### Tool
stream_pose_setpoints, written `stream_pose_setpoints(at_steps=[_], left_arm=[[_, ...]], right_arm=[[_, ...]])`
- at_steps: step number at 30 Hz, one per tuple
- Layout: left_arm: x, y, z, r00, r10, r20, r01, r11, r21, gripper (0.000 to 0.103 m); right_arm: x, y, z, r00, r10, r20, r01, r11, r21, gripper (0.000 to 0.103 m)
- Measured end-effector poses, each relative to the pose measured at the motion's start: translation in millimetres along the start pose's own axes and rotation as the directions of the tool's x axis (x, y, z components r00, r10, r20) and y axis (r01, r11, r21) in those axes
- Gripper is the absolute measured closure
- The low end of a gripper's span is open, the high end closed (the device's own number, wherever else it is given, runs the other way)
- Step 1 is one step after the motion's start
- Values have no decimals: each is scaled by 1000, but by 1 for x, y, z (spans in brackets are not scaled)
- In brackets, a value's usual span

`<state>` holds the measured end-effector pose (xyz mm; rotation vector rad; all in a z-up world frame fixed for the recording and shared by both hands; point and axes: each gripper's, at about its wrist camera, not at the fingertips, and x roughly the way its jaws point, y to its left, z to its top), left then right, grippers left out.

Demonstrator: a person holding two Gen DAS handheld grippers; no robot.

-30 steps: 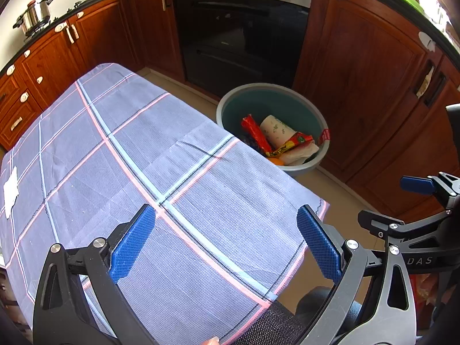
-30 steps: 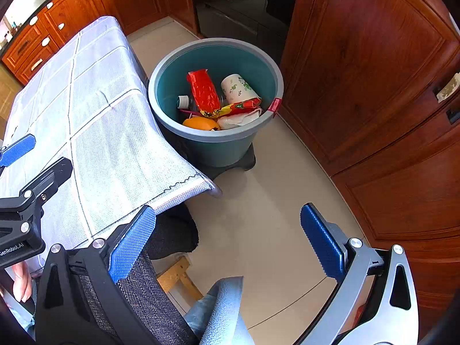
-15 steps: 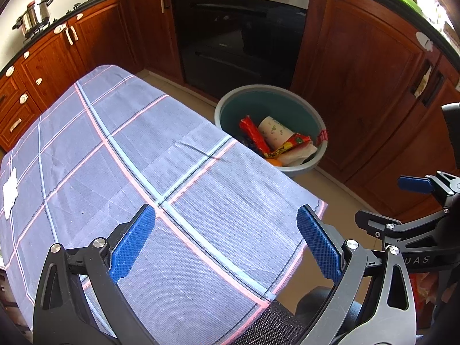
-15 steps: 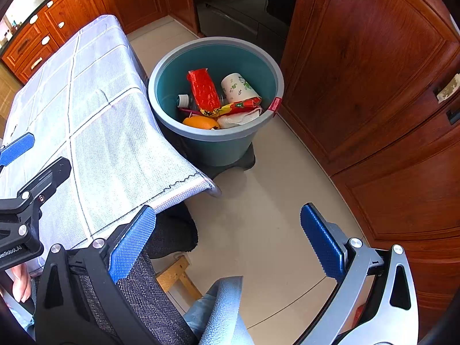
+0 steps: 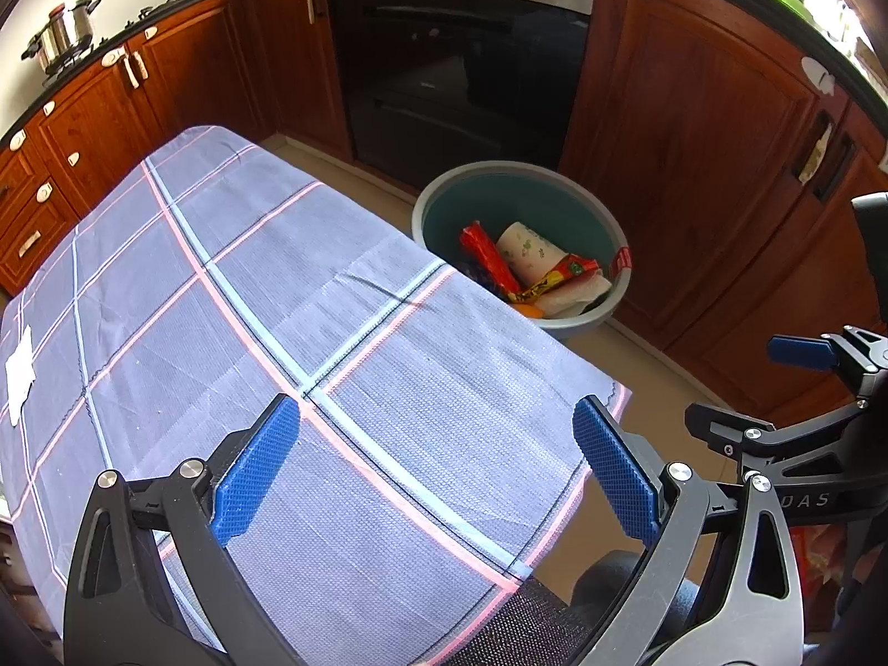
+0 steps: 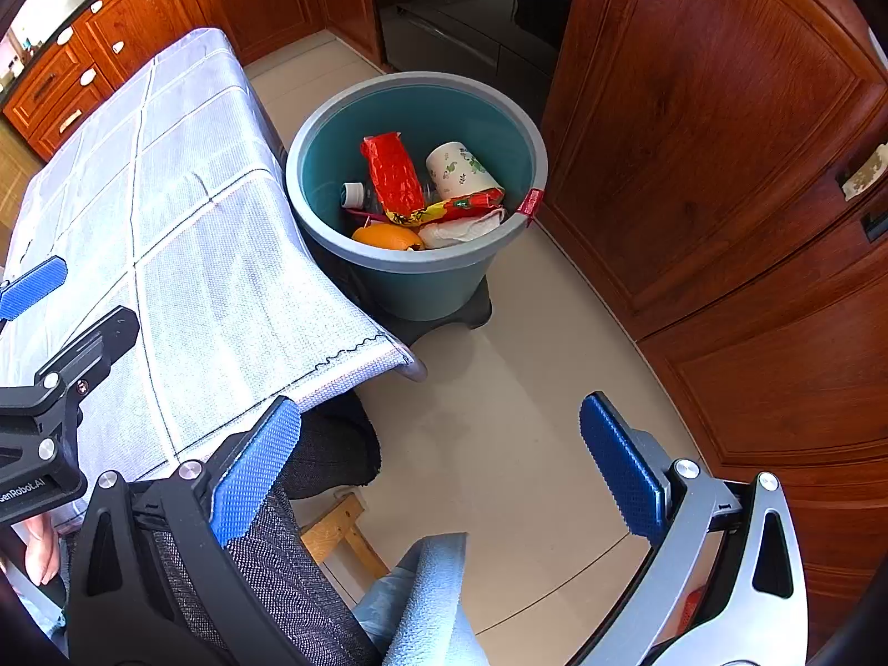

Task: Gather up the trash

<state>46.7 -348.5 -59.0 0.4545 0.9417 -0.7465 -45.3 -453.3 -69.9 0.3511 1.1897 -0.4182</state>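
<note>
A teal bin (image 6: 311,166) stands on the floor past the table's far corner; it also shows in the left wrist view (image 5: 605,233). It holds a red wrapper (image 6: 394,172), a paper cup (image 6: 460,172), an orange (image 6: 386,236), a white tissue (image 6: 460,230) and a small bottle (image 6: 352,194). My left gripper (image 5: 435,469) is open and empty above the checked tablecloth (image 5: 222,288). My right gripper (image 6: 438,472) is open and empty over the floor, beside the table's near corner. A white scrap (image 5: 19,369) lies at the cloth's left edge.
Wooden cabinets (image 5: 682,127) and a black oven (image 5: 455,61) close in behind the bin. A pot (image 5: 61,36) sits on the counter at far left. A dark chair back (image 6: 288,566) and a wooden stool (image 6: 338,533) lie below my right gripper.
The left wrist view has risen and pulled back slightly, so the bin sits a little farther off. The right gripper has barely moved. Both grippers stay open.
</note>
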Motion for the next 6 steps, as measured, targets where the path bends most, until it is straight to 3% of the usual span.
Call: stream_pose_setpoints(at_steps=[6], left_arm=[[3,1,-2,1000,1,-12,-1,1000,-7,4]], right_arm=[[0,0,0,1000,-1,-1,1,1000,0,6]])
